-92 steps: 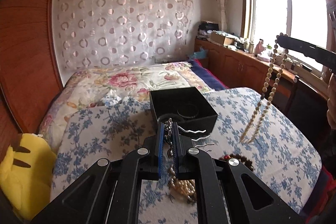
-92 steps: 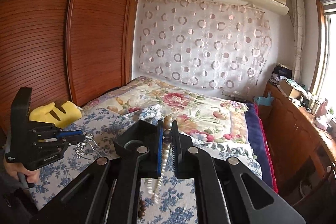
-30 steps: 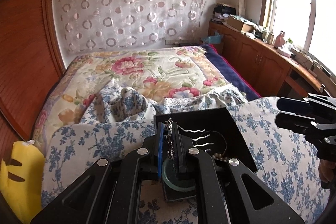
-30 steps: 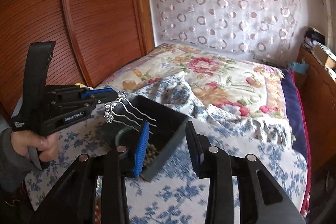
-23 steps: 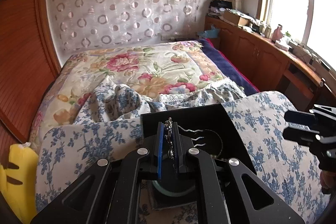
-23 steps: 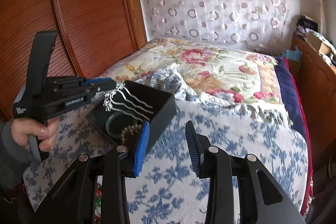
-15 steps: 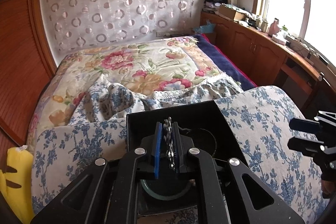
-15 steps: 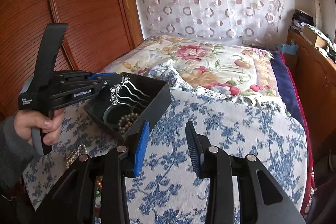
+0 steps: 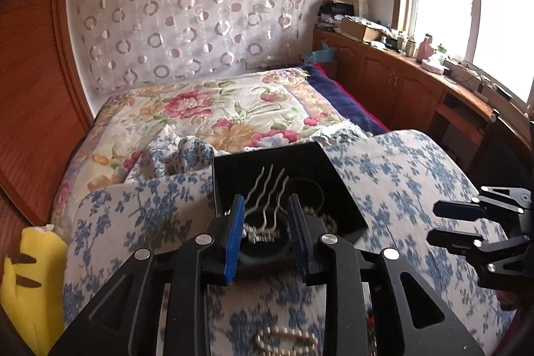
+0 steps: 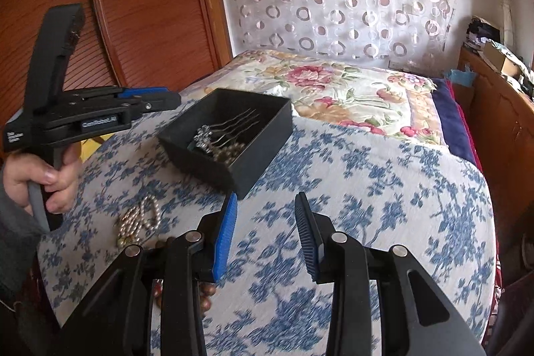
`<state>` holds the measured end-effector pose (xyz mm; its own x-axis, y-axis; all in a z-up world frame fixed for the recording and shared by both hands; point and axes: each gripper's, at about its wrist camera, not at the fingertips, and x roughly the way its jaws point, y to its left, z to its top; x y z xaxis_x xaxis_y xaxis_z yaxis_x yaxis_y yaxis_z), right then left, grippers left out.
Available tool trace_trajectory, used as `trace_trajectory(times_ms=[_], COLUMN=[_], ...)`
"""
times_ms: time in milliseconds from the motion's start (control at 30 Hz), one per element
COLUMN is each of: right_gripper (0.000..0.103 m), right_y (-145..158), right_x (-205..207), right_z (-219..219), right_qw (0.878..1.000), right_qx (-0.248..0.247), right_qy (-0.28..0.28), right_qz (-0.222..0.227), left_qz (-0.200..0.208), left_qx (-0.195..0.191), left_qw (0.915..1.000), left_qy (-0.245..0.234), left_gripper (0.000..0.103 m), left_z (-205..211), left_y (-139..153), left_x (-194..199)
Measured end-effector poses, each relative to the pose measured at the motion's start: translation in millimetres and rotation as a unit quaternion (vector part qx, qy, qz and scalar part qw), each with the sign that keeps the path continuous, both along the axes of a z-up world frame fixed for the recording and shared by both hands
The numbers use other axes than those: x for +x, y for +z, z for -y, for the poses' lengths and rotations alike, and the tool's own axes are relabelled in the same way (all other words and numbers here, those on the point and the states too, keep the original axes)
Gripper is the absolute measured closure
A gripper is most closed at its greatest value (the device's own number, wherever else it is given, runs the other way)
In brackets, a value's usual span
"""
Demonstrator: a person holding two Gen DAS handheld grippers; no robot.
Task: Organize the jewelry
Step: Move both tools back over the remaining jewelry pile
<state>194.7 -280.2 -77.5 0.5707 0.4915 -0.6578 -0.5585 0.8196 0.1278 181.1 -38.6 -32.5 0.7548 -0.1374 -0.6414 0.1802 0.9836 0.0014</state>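
Hair comb (image 9: 267, 209) inside black box (image 9: 347, 206), both claws spread wide, empty.

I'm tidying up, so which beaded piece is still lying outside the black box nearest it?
The pale pearl strand on the floral cloth; the dark brown beads lie farther from the black box.

The left gripper (image 9: 266, 234), clamped on the silver hair comb (image 10: 223, 129) until half a second ago, now stands with its jaws apart. The comb lies inside the black box (image 10: 263, 142), on the beads the right gripper (image 10: 266, 234) let go earlier.
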Motion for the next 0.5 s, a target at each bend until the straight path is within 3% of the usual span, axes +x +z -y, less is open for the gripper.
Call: trace_trajectory(times_ms=[233,300,500], right_gripper=[0.065,0.071,0.072], right_y=[-7,-9,-17], right_x=[-26,-33,-50], right_z=[-5,-7,-17], right_qw=[1.0,1.0,0.999], right_qx=[-0.006,-0.007,-0.006], right_qy=[0.015,0.02,0.035], right_qz=[-0.001,-0.002,-0.009], left_qz=[0.001,-0.002,-0.005], left_qx=[-0.007,-0.01,-0.012], left_qw=[1.0,0.9999,0.9999], left_qy=[0.003,0.005,0.01], left_gripper=[0.077,0.077,0.075], left_z=[-5,-6,-12], left_y=[-8,-12,-19], left_x=[-37,-47,-73])
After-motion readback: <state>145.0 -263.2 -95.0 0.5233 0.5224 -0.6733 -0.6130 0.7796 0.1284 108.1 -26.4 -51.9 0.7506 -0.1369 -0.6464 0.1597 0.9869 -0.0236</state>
